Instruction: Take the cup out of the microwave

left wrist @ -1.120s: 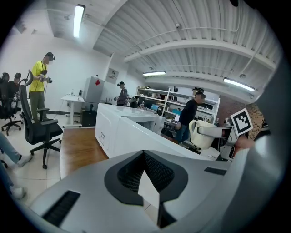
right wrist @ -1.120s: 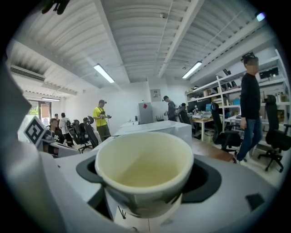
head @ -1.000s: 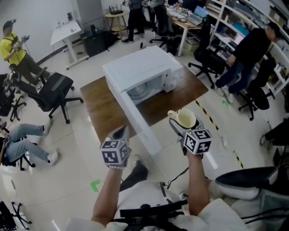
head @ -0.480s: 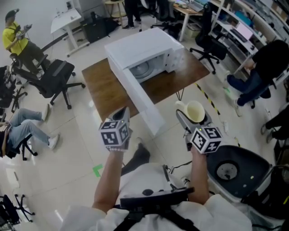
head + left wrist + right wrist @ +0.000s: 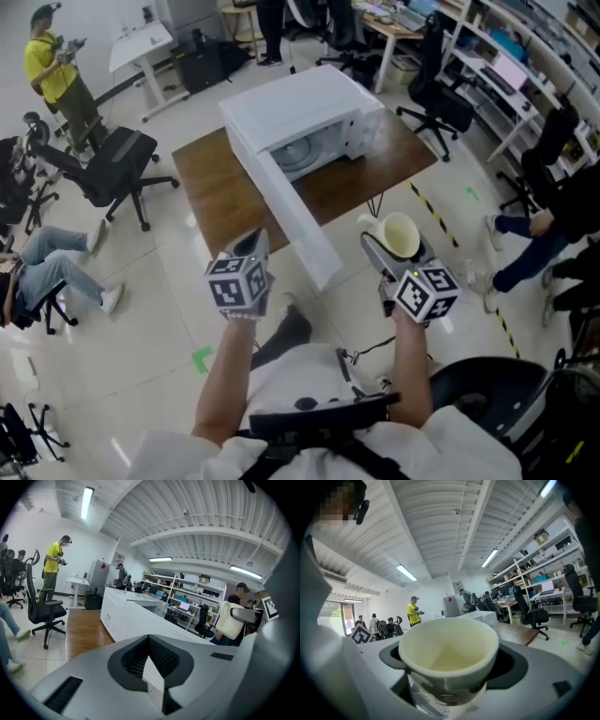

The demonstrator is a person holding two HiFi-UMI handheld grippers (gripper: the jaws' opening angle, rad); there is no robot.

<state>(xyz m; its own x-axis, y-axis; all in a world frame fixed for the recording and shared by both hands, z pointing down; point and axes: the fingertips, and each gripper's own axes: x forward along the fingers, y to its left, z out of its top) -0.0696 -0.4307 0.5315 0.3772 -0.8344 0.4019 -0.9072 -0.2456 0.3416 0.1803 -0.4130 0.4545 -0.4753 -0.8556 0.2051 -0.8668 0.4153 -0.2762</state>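
The cup (image 5: 398, 234) is out of the microwave (image 5: 300, 112), and I hold it upright in my right gripper (image 5: 388, 247), off to the right of the open door (image 5: 292, 214) and above the floor rather than the table (image 5: 214, 197). In the right gripper view the cup (image 5: 449, 654) fills the space between the jaws, its cream mouth facing up and its dark patterned wall pressed on both sides by the pads, so the right gripper (image 5: 449, 672) stands wide and is clamped on it. My left gripper (image 5: 249, 253) hangs on the other side of the door, near its free end, touching nothing; in its own view the left gripper (image 5: 151, 641) has its jaws drawn together at the tips with nothing between them. The microwave sits on the brown table with its door swung out toward me and the round plate (image 5: 302, 150) inside showing. A black office chair (image 5: 114, 178) stands left of the table, and a person in a yellow shirt (image 5: 58, 75) stands beyond it
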